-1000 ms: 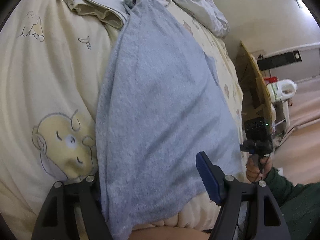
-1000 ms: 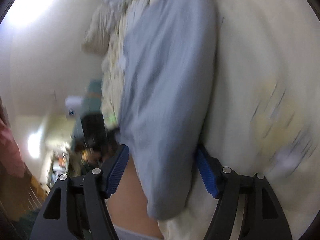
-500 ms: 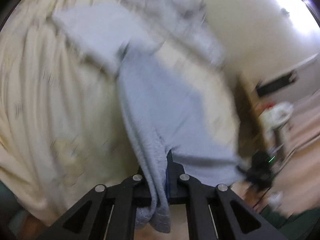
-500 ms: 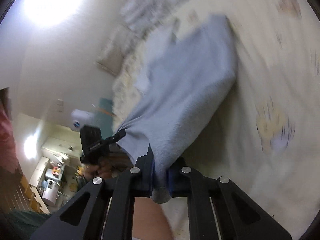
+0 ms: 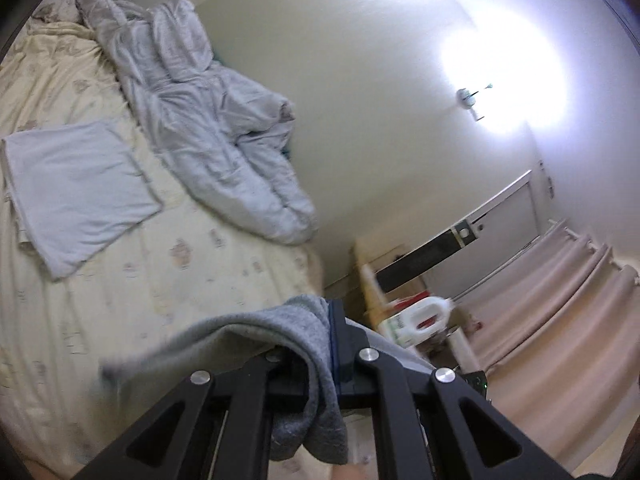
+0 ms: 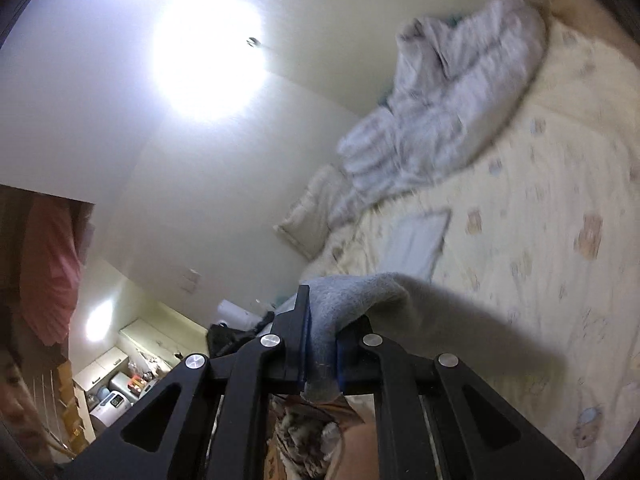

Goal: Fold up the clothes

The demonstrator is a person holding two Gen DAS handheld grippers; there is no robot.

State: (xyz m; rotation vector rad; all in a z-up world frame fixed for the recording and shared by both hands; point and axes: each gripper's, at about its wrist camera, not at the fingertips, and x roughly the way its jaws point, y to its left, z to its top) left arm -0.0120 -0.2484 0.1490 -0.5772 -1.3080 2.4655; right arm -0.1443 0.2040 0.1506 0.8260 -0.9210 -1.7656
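A grey knitted garment (image 5: 256,332) is pinched at its edge by my left gripper (image 5: 320,344), which is shut on it and lifted above the bed. The cloth drapes left over the jaws and a tail hangs down between the arms. In the right wrist view the same grey garment (image 6: 360,292) is clamped by my right gripper (image 6: 322,340), also shut on it, with the fabric sweeping off to the right, blurred. Both grippers point nearly level across the cream bedsheet (image 5: 120,280). The rest of the garment hangs below, out of sight.
A folded white cloth (image 5: 76,188) lies on the cream bedsheet (image 6: 560,240). A crumpled pale duvet (image 5: 208,128) is heaped along the wall. A bedside unit with a white jug (image 5: 424,316) stands past the bed, curtains (image 5: 560,320) beyond. A person's face shows at the edge (image 6: 16,400).
Both grippers went from open around the flat garment to shut on its edge, then rose high and tilted up toward level. The garment has left the bed surface.
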